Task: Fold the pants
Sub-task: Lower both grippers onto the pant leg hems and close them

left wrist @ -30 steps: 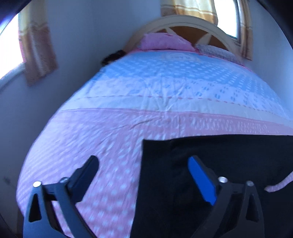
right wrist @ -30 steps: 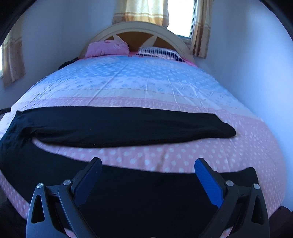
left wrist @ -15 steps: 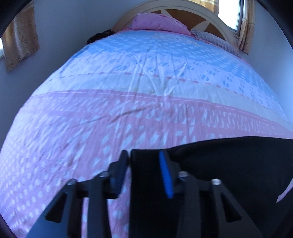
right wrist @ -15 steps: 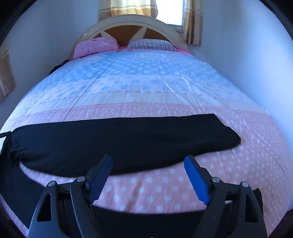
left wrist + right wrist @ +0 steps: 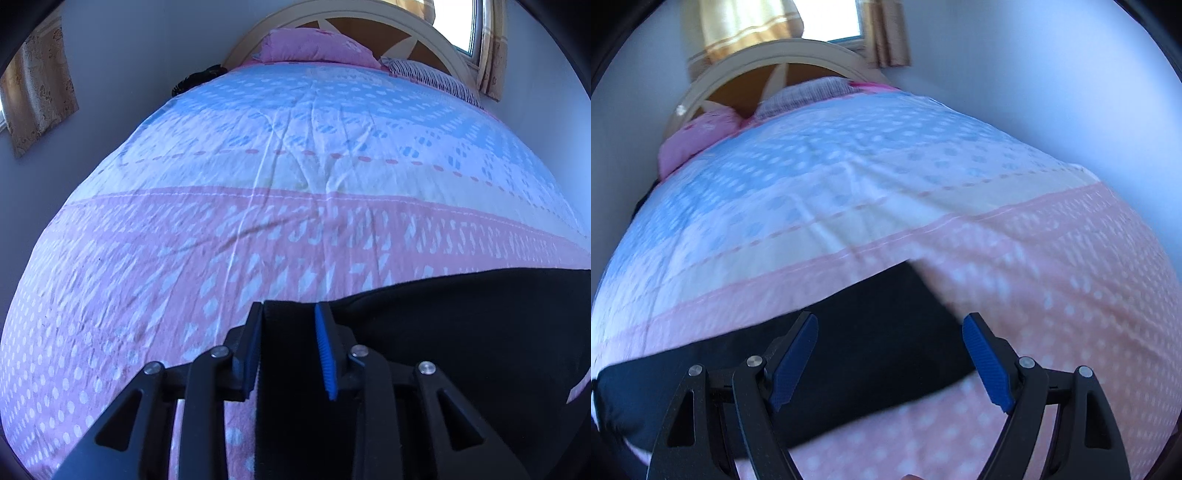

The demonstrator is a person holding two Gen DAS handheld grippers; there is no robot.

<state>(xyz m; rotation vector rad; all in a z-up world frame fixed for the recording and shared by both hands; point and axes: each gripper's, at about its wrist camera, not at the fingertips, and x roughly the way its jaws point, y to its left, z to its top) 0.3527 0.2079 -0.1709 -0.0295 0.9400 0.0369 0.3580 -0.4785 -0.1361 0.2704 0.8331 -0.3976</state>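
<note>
Left wrist view: left tool (image 5: pixel 290 347) pinching black pants (image 5: pixel 461 332) near corner, on the bed (image 5: pixel 258 206). Right tool (image 5: pixel 890 358) spread above leg end; should grip squarely before lifting.

Home bedroom: bed (image 5: pixel 295 177) with arched headboard (image 5: pixel 768 55), pillows (image 5: pixel 314 48), curtained window (image 5: pixel 827 18).
</note>
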